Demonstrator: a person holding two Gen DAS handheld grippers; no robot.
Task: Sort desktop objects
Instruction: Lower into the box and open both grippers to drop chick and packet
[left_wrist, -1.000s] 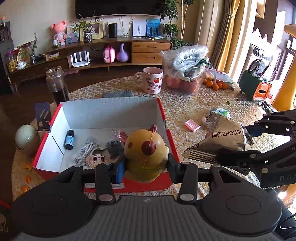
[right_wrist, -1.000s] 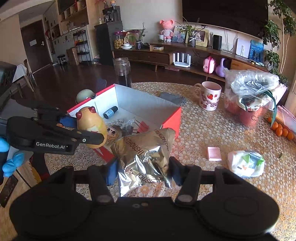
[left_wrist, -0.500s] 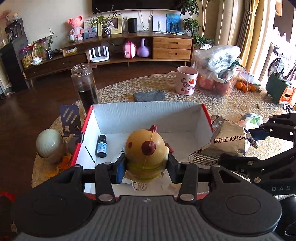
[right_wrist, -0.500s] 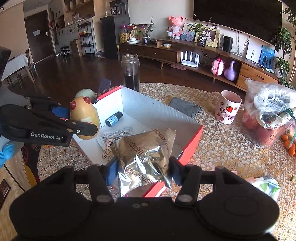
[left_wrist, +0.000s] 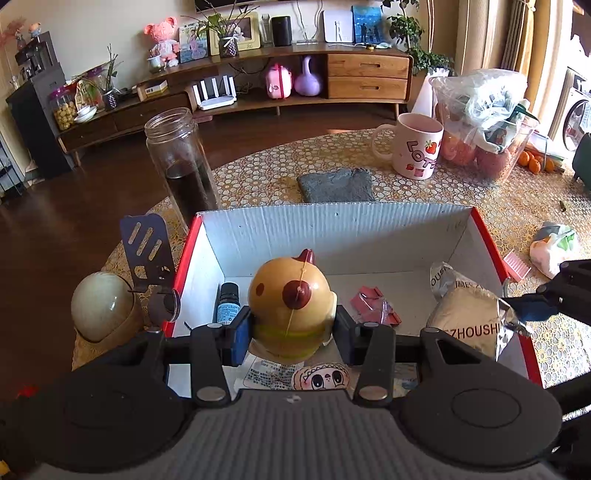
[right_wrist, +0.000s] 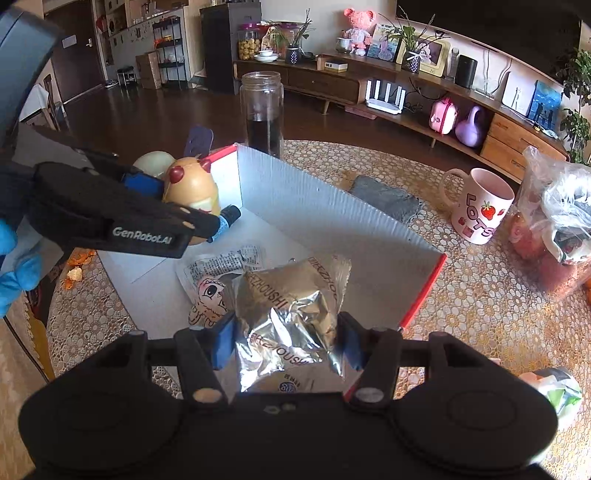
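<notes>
Left wrist view: yellow toy (left_wrist: 290, 302) above the red-edged box (left_wrist: 332, 229)
Left gripper (left_wrist: 291, 330): fingers clamped on the toy
Right gripper (right_wrist: 286, 341): fingers pinching a foil snack bag (right_wrist: 291, 306) above the box
Box contents: small bottle (left_wrist: 227, 304), cartoon packet (left_wrist: 319, 376)
Table (left_wrist: 258, 173): mug (left_wrist: 415, 146), glass jar (left_wrist: 181, 162)

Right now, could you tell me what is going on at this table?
A person is sorting table clutter into a red-edged cardboard box, a gripper in each hand. The left gripper is clamped on a yellow chick-shaped toy, and the right gripper is clamped on a foil snack bag. Both are held over the open box, which already contains a small dark bottle and some packets. Neither item is released yet.
</notes>
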